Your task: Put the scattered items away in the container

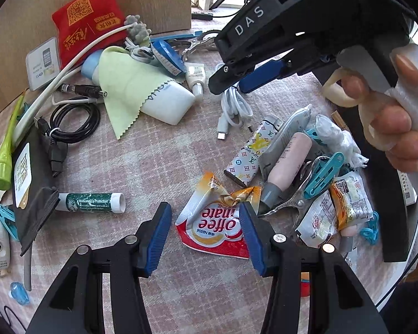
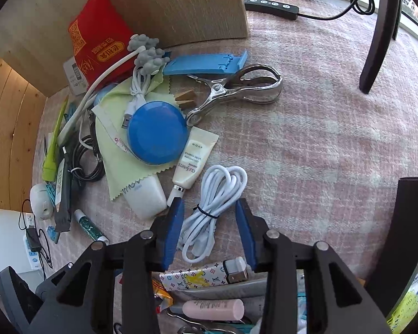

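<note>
While clutter covers the checked cloth, the right gripper points down with its jaws apart on either side of a bundled white cable, placed to pinch it, pads not yet pressing. Jaws also apart, the left gripper straddles a torn coffee sachet. No container can be made out for certain.

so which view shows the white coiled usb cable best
The right wrist view: the white cable lies whole and close between the right gripper's fingers, black tie visible. The left wrist view shows it farther off, its upper end hidden behind the right gripper.
</note>
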`<state>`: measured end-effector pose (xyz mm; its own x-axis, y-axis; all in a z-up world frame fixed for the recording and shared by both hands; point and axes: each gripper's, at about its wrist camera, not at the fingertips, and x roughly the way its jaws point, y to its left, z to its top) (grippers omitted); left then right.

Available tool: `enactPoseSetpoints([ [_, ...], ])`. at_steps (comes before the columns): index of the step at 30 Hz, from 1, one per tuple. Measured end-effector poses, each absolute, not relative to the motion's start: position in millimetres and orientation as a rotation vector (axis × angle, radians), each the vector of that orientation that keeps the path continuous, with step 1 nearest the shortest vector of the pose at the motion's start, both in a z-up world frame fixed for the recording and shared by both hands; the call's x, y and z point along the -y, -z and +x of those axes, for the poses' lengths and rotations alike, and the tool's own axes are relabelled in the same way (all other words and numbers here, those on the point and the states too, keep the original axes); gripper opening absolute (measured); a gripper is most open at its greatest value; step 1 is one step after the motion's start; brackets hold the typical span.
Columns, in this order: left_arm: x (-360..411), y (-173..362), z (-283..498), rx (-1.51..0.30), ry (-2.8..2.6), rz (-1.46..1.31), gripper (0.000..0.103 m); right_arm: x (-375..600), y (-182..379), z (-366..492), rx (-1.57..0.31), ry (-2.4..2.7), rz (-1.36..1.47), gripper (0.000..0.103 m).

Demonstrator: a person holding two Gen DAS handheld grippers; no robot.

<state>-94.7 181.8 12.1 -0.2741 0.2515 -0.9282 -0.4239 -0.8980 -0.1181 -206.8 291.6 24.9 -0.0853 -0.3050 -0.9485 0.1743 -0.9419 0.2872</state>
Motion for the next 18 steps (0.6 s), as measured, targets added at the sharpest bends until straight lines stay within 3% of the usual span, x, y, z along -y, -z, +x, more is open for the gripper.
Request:
enactPoseSetpoints([
  [7,-186.4,-12.2,-94.8,-0.227,-2.208,-1.549,0.038,-289.2,-25.3,-205.4,0.076,2.129,1.863,0.032],
  [10,-188.6,-12.9,-95.3,-0.232,-2.215,-1.542,0.028,-278.0,-26.3,-201.0,0.006,2.148,1.842,0.03],
  [14,-185.8,-17.7,-92.6,-0.178,-2.246,-1.514,0.019,-277.6,-26.1,-197.8,0.063,2.13,1.836,0.021],
  [18,-185.9,-26.6,-87.4,-0.156,-2.278,-1.484,0.012,-283.8,-29.4,-195.1,0.117,2.139,1.819,0.019],
])
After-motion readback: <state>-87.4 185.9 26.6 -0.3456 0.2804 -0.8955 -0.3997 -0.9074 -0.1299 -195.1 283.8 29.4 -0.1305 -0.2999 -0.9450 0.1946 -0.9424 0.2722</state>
